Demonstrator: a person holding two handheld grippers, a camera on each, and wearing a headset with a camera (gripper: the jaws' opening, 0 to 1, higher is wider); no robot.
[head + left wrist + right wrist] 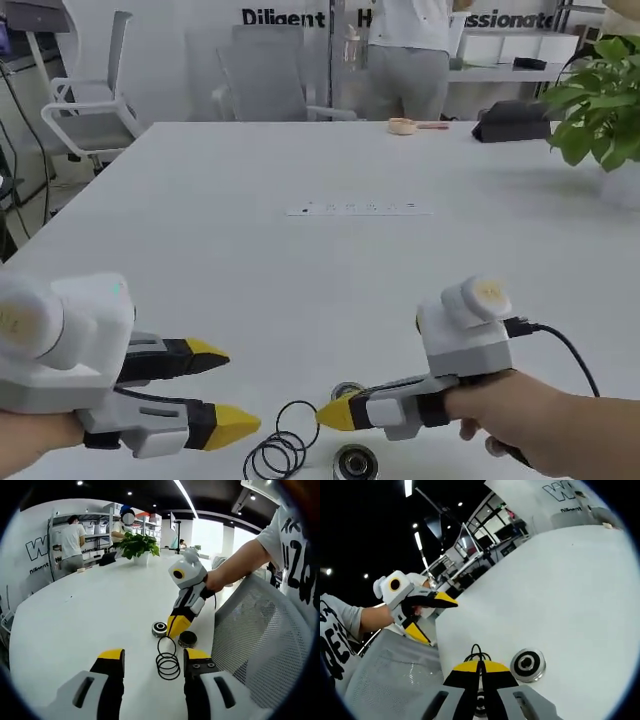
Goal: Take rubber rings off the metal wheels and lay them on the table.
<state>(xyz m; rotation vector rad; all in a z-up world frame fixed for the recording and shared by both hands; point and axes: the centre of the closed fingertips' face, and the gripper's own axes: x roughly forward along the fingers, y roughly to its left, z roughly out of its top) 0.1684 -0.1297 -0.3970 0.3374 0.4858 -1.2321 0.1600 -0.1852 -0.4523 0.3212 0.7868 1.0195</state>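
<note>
My left gripper (154, 656) is spread wide, its yellow tips on either side of a small heap of black rubber rings (168, 662) lying on the white table (100, 610) just ahead of it; my right gripper (480, 666) is pressed together, its tip touching the far ring of that heap, though I cannot tell whether it nips it; one metal wheel (527, 665) sits just right of that tip; a second wheel (188, 638) lies close under its jaws.
</note>
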